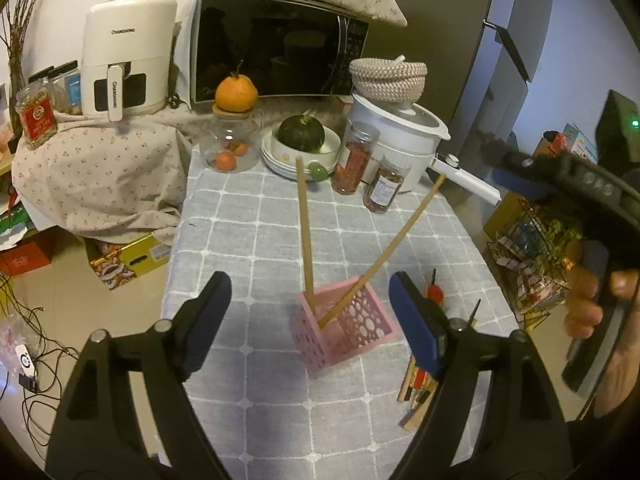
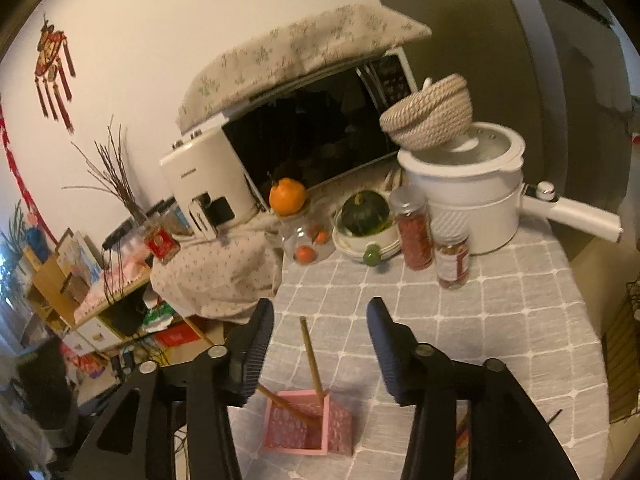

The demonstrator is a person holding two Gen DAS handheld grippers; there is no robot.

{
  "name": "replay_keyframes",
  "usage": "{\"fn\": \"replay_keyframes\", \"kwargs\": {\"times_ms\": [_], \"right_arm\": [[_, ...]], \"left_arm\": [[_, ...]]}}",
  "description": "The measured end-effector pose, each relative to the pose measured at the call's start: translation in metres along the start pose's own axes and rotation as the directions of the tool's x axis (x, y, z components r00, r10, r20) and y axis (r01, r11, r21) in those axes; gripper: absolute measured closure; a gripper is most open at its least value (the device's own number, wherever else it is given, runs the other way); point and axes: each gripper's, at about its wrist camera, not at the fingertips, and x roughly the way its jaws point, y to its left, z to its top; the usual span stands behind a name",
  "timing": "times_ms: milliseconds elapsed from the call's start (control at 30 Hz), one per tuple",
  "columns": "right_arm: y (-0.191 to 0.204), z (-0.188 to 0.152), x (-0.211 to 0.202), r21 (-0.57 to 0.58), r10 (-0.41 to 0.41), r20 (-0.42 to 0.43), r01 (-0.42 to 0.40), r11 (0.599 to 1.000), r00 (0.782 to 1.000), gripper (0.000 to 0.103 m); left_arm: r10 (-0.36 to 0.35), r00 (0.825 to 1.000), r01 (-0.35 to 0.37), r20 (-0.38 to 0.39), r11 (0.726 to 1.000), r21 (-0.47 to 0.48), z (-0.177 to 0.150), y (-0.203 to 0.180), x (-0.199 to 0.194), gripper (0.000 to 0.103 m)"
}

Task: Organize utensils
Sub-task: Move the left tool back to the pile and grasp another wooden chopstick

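- Chopsticks [image 1: 306,232]: two wooden sticks standing in the pink holder [image 1: 344,328], one near upright, the other [image 1: 384,256] leaning off toward the white pot's handle, tips splayed well apart.
- Pink holder: square, perforated, sitting on the grey checked cloth of the bench [image 1: 248,240], roughly central between both tools.
- Left tool [image 1: 308,312]: wide open, nothing gripped; holder framed between its fingers but apart from both pads.
- Right tool [image 2: 320,344]: partly open, nothing pressed between the pads; upright stick [image 2: 311,354] rising in the gap, holder [image 2: 308,424] just below and ahead.
- More utensils [image 1: 420,388]: a small heap lying flat on the cloth by the bench's right edge, just beside and partly behind the left tool's right finger; red and dark handles visible, exact kinds too hidden to name.
- Key relation: heap lying to the right of the holder, long axes running roughly along the bench away from the person; judged nearer the right hand [image 1: 592,304], seen gripping its handle out past that edge.
- Likely next step, as a judgement: right tool swinging over to the heap, pads set across a handle, then lifting it to the holder.
- Risk: leaning stick knocked or holder tipped by a careless pass.
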Motion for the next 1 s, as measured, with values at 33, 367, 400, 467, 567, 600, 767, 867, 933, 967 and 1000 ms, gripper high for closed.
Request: {"fn": "replay_keyframes", "kwargs": {"times_ms": [33,367,400,467,567,600,767,867,933,967,1000], "right_arm": [[-0.002,0.0,-0.006,-0.004,-0.007,0.007,0.007,1.0,1.0,0.045],[-0.05,-0.023,-0.041,-0.014,-0.136,-0.049,0.136,0.991,0.989,0.027],[-0.055,-0.027,-0.042,-0.013,-0.149,-0.059,0.148,0.989,0.987,0.026],[-0.066,-0.035,-0.045,-0.009,-0.173,-0.089,0.173,0.985,0.981,0.025],[-0.078,-0.046,-0.049,-0.015,-0.209,-0.122,0.209,0.978,0.97,0.023],[-0.083,-0.05,-0.05,-0.021,-0.232,-0.136,0.231,0.973,0.963,0.023],[-0.104,-0.065,-0.057,-0.02,-0.292,-0.19,0.294,0.956,0.937,0.022],[-0.12,-0.074,-0.058,0.0,-0.315,-0.228,0.324,0.946,0.921,0.022],[-0.133,-0.08,-0.057,0.012,-0.321,-0.261,0.336,0.942,0.91,0.022],[-0.14,-0.082,-0.057,0.021,-0.329,-0.276,0.348,0.937,0.903,0.022],[-0.146,-0.085,-0.058,0.025,-0.338,-0.287,0.359,0.933,0.897,0.022]], "left_arm": [[-0.005,1.0,0.005,-0.008,1.0,0.001,-0.002,-0.002,0.0,0.02],[-0.011,0.997,0.015,-0.073,0.999,0.052,-0.018,-0.035,0.01,0.016],[-0.014,0.997,0.019,-0.078,0.998,0.059,-0.02,-0.04,0.011,0.016],[-0.023,0.996,0.029,-0.087,0.997,0.072,-0.022,-0.048,0.012,0.016],[-0.03,0.995,0.039,-0.098,0.995,0.09,-0.027,-0.062,0.014,0.015],[-0.037,0.994,0.048,-0.105,0.994,0.101,-0.028,-0.068,0.014,0.015],[-0.068,0.985,0.095,-0.161,0.981,0.171,-0.039,-0.099,0.024,0.012],[-0.071,0.971,0.122,-0.227,0.968,0.219,-0.045,-0.12,0.036,0.012],[-0.071,0.961,0.139,-0.266,0.959,0.246,-0.048,-0.132,0.044,0.012],[-0.068,0.957,0.144,-0.282,0.955,0.259,-0.049,-0.138,0.048,0.012],[-0.065,0.954,0.147,-0.292,0.952,0.268,-0.049,-0.143,0.052,0.012]]}}
